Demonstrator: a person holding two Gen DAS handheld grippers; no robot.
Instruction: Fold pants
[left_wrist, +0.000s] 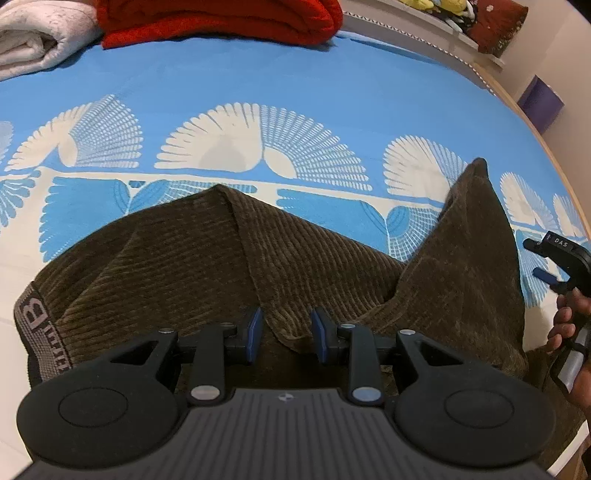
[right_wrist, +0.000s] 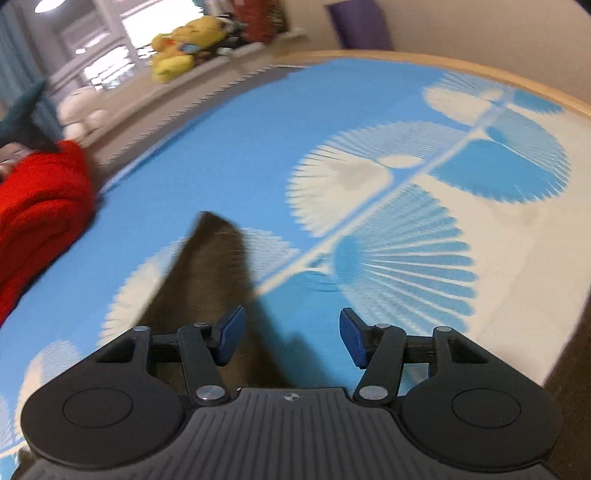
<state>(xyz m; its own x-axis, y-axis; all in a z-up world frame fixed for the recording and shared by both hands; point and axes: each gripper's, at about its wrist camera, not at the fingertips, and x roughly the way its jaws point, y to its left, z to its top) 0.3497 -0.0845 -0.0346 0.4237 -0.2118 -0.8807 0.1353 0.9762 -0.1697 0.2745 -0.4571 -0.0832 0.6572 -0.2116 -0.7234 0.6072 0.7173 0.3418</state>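
Brown corduroy pants (left_wrist: 177, 258) lie bunched on the blue and white patterned bedsheet (left_wrist: 295, 92), their waistband (left_wrist: 35, 317) at the left with a letter B on it. A pointed pant-leg end (left_wrist: 469, 229) lies at the right and also shows in the blurred right wrist view (right_wrist: 214, 266). My left gripper (left_wrist: 286, 334) is open just above a folded pant edge, holding nothing. My right gripper (right_wrist: 291, 341) is open and empty over the sheet, beside the pant-leg end; it shows at the right edge of the left wrist view (left_wrist: 561, 266), held by a hand.
A red blanket (left_wrist: 221, 18) and a white folded towel (left_wrist: 37, 40) lie at the far side of the bed. Stuffed toys (right_wrist: 184, 44) sit on a shelf behind. The bed's wooden edge (right_wrist: 480, 70) runs along the right, with a purple box (left_wrist: 541, 103) beyond.
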